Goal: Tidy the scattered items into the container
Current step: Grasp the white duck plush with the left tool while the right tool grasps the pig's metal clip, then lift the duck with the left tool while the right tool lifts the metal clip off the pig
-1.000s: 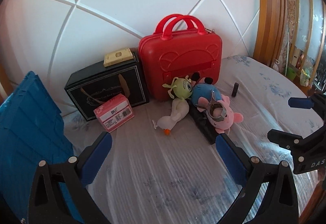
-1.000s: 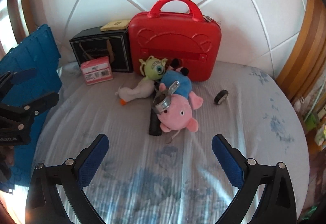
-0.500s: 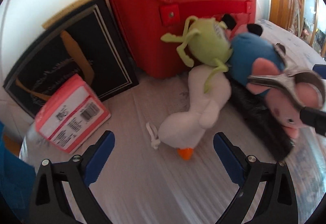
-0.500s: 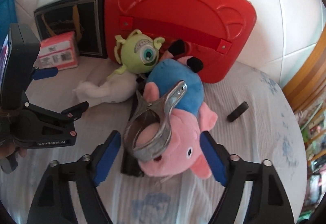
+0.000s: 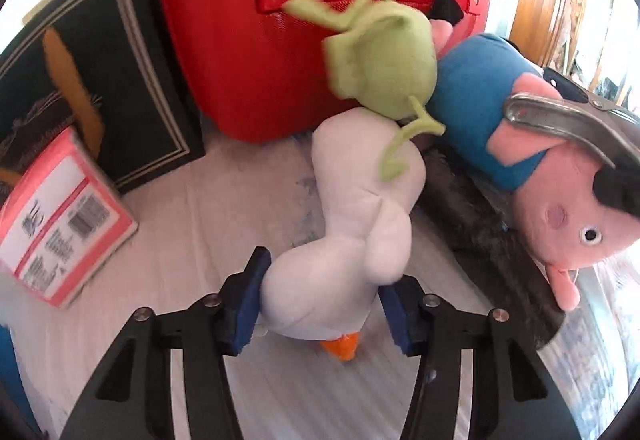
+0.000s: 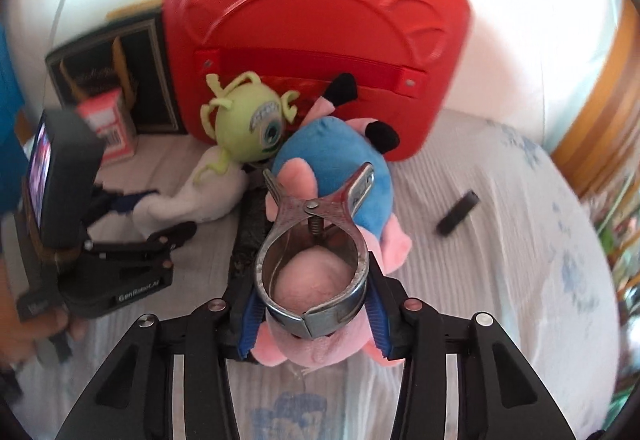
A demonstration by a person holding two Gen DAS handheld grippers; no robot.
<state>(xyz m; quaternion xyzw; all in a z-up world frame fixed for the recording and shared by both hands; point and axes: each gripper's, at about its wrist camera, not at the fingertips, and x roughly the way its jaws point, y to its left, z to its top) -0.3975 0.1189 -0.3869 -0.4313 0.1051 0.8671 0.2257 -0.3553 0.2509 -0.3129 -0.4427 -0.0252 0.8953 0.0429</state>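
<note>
White quilted panels back a bed (image 6: 500,260) covered with a pale, blue-flowered sheet; all items lie on it.

Your left hand-held gripper (image 5: 320,304) has just been closing, and its blue pads now press both sides of the white goose plush (image 5: 352,232) at the head end, with the orange beak just below the pads. Grip state: clamped on the goose. Its body runs away from the gripper, up to the green one-eyed plush (image 5: 384,68), which lies on its far end. To the gripper's left stands a pink box (image 5: 60,224), tilted, in front of a black gift bag (image 5: 92,72).

Your right hand-held gripper (image 6: 312,312) has also just been closing. Its pads squeeze the head of the pink pig plush (image 6: 316,344), which wears a blue shirt. A metal spring clamp (image 6: 316,260) sits on the pig's head between the pads. Grip state: clamped on the pig. To this gripper's right, well apart, lies a small black object (image 6: 458,213).

Beyond both grippers stands a red case (image 6: 320,52), upright, with the plush toys against its front. At the left edge of the right wrist view, a blue container (image 6: 8,128) is partly visible.
</note>
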